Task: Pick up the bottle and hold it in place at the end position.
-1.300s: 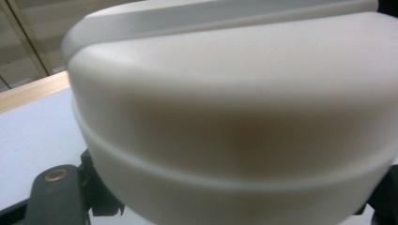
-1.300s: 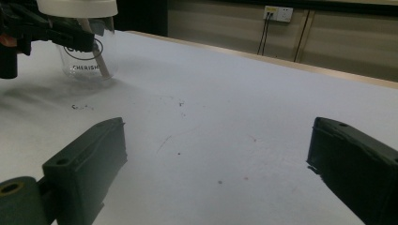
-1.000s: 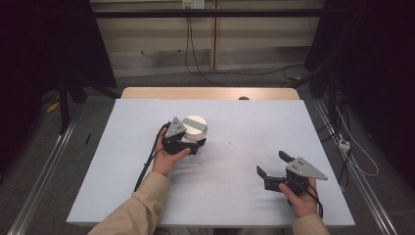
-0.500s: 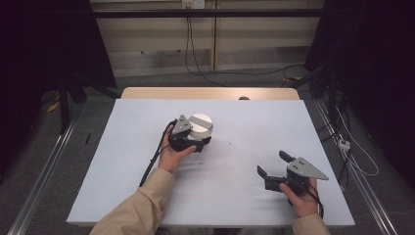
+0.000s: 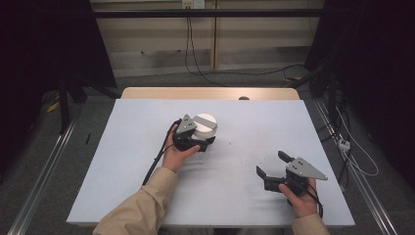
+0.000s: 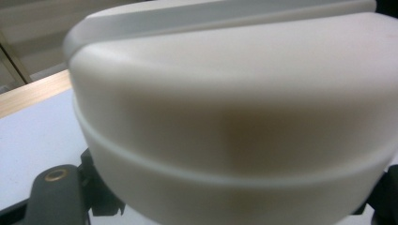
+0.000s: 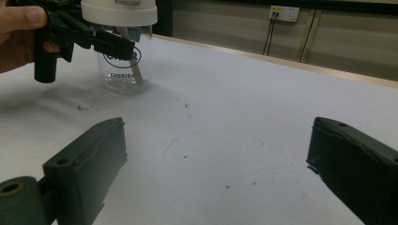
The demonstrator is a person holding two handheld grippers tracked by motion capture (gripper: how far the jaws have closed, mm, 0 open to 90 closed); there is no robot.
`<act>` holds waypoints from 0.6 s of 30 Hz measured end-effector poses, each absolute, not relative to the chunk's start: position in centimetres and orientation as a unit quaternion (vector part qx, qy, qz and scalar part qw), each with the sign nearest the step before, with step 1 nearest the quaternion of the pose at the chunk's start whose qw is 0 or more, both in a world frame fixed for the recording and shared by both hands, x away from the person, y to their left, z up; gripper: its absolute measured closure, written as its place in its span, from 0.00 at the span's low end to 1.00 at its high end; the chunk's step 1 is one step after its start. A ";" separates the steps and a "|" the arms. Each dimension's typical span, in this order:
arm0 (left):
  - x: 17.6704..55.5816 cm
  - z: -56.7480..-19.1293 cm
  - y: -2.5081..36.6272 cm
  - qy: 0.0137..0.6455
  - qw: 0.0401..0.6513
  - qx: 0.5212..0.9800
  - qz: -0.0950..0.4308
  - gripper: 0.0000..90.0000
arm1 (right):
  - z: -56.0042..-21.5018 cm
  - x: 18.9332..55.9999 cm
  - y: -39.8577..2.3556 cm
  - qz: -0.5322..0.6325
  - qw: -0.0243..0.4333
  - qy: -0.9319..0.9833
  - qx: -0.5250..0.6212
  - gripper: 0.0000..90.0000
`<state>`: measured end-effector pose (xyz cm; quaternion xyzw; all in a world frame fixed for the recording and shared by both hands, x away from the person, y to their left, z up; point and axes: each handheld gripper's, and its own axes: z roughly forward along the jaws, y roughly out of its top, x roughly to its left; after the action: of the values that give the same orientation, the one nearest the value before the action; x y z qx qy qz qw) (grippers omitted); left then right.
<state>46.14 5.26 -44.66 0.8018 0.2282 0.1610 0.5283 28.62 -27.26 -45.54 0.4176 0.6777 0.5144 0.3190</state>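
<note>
A clear glass jar [image 7: 123, 65] with a white lid [image 5: 204, 122] and dark lettering stands mid-table, its base at or just above the white tabletop [image 5: 147, 196]. A thin brown stick [image 7: 136, 70] leans inside it. My left gripper [image 5: 205, 138] is shut on the jar just under the lid, one black jaw on each side. In the left gripper view the lid [image 6: 225, 117] sits very close between the jaws of my left gripper [image 6: 220, 206]. My right gripper [image 5: 271, 164] rests at the front right of the table, open, with bare table between its jaws [image 7: 220, 154].
A wooden strip [image 5: 210, 93] runs along the table's far edge. Cables [image 5: 188, 44] hang down the wall behind. A metal rail [image 5: 44, 166] lies on the floor at the left, and loose cables [image 5: 352, 152] lie at the right. Small dark specks [image 7: 185, 105] mark the tabletop.
My left gripper and the jar have drifted slightly to the right. The right gripper has stayed where it was.
</note>
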 end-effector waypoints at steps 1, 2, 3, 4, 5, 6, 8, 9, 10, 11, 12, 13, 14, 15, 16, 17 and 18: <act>46.1 -44.7 5.1 0.231 0.532 0.799 0.157 0.21 | -45.5 28.6 -27.3 0.514 0.319 0.677 0.419 0.05; 46.2 -44.7 5.0 0.231 0.532 0.799 0.159 0.21 | -45.6 28.6 -27.3 0.514 0.320 0.677 0.419 0.05; 46.2 -44.7 4.9 0.232 0.532 0.799 0.159 0.21 | -45.6 28.6 -27.3 0.514 0.319 0.678 0.418 0.05; 46.2 -44.6 4.9 0.225 0.530 0.802 0.158 0.21 | -45.6 28.6 -27.3 0.514 0.319 0.678 0.418 0.05; 46.2 -44.7 4.8 0.228 0.532 0.800 0.157 0.21 | -45.6 28.6 -27.2 0.515 0.318 0.678 0.417 0.05; 46.2 -44.7 4.7 0.229 0.534 0.799 0.154 0.21 | -45.6 28.6 -27.2 0.515 0.317 0.679 0.416 0.05; 46.2 -44.7 4.5 0.228 0.536 0.798 0.155 0.21 | -45.6 28.6 -27.2 0.515 0.316 0.679 0.416 0.05; 46.2 -44.7 4.5 0.225 0.534 0.800 0.155 0.21 | -45.6 28.6 -27.2 0.515 0.316 0.679 0.416 0.05; 46.2 -44.8 4.5 0.222 0.531 0.802 0.161 0.21 | -45.6 28.6 -27.2 0.515 0.316 0.679 0.417 0.05; 46.2 -44.9 4.3 0.228 0.533 0.800 0.154 0.21 | -45.6 28.6 -27.2 0.516 0.316 0.679 0.416 0.05; 46.3 -44.9 4.4 0.225 0.531 0.802 0.155 0.21 | -45.6 28.6 -27.2 0.516 0.316 0.679 0.416 0.05; 46.3 -45.0 4.3 0.229 0.532 0.801 0.153 0.21 | -45.7 28.6 -27.2 0.515 0.316 0.679 0.416 0.05; 46.3 -45.1 4.3 0.227 0.529 0.804 0.153 0.21 | -45.7 28.6 -27.2 0.515 0.316 0.679 0.417 0.05; 46.3 -45.1 4.2 0.225 0.528 0.804 0.155 0.21 | -45.6 28.6 -27.2 0.515 0.316 0.680 0.416 0.05; 46.3 -45.1 4.2 0.223 0.528 0.804 0.155 0.21 | -45.6 28.6 -27.2 0.515 0.316 0.679 0.416 0.05; 46.3 -45.1 4.1 0.224 0.530 0.803 0.155 0.21 | -45.6 28.6 -27.2 0.515 0.316 0.679 0.416 0.05; 46.4 -45.1 4.1 0.225 0.530 0.803 0.155 0.21 | -45.6 28.6 -27.2 0.515 0.316 0.679 0.416 0.05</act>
<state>46.35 4.07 -45.05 0.8029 0.2249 0.1550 0.5299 28.63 -27.21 -45.64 0.4161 0.6793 0.5155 0.3158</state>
